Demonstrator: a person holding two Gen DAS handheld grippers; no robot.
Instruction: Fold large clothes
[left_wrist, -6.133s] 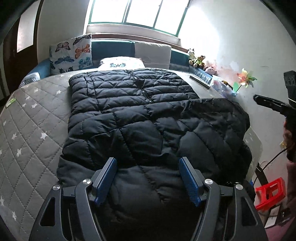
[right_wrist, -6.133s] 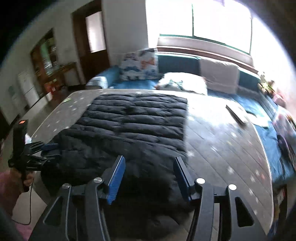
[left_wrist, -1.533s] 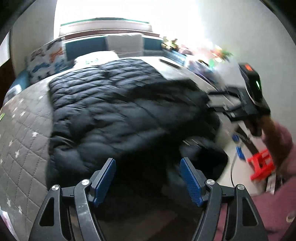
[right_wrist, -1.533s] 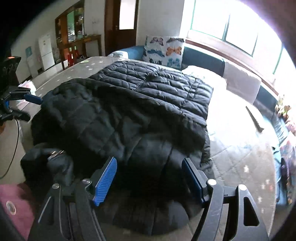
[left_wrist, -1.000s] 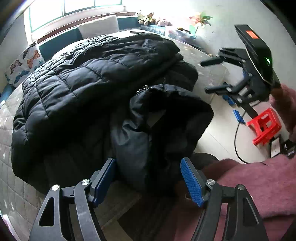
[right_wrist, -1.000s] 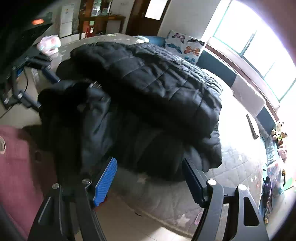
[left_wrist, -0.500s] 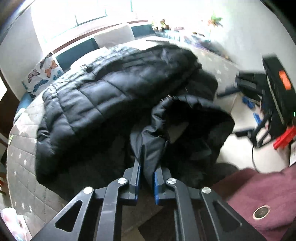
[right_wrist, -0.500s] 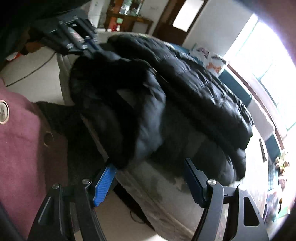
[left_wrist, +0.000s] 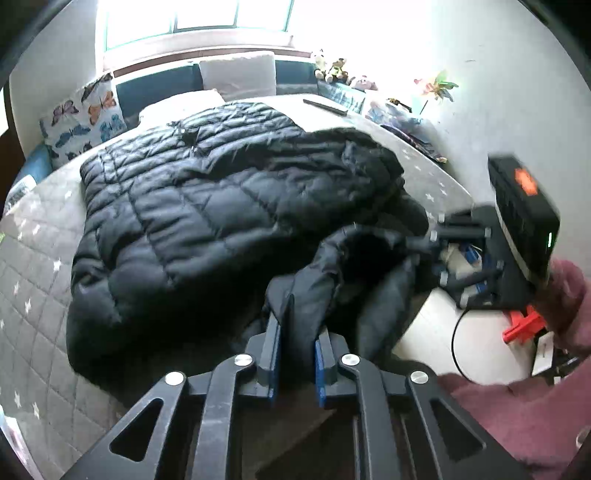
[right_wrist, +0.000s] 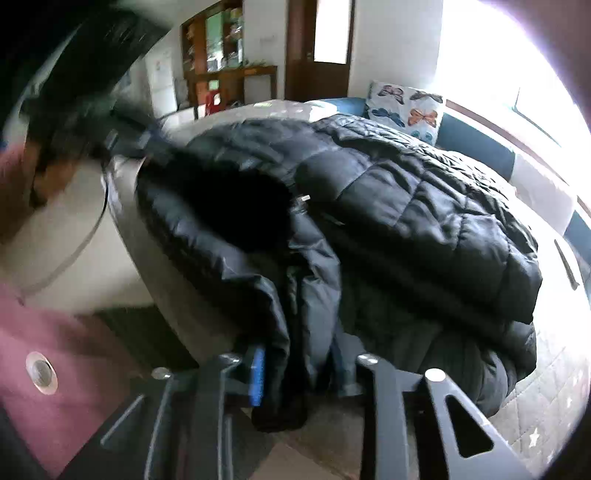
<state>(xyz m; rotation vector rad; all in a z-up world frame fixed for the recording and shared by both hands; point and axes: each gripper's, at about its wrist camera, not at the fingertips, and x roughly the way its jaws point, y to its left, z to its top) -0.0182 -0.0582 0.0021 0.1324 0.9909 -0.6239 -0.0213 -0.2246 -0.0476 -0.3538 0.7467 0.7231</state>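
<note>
A large black quilted down jacket (left_wrist: 207, 206) lies spread on a round bed with a grey star-patterned cover (left_wrist: 33, 266). Its hood end hangs over the near edge. My left gripper (left_wrist: 295, 354) is shut on a fold of the hood's black fabric. In the right wrist view the jacket (right_wrist: 424, 206) fills the middle. My right gripper (right_wrist: 299, 365) is shut on another fold of the hood edge. The right gripper also shows at the right of the left wrist view (left_wrist: 458, 258), against the hood.
A butterfly pillow (left_wrist: 81, 118) and white cushions (left_wrist: 238, 74) stand at the bed's far side. A dark flat bar (left_wrist: 325, 106) lies on the cover. A red stool (left_wrist: 524, 325) stands on the floor at right. My maroon sleeve (right_wrist: 48, 354) is close below.
My right gripper has closed on the hood edge; half a second ago its jaws stood wide apart. My left gripper stays shut on the fabric. Both views have shifted slightly.
</note>
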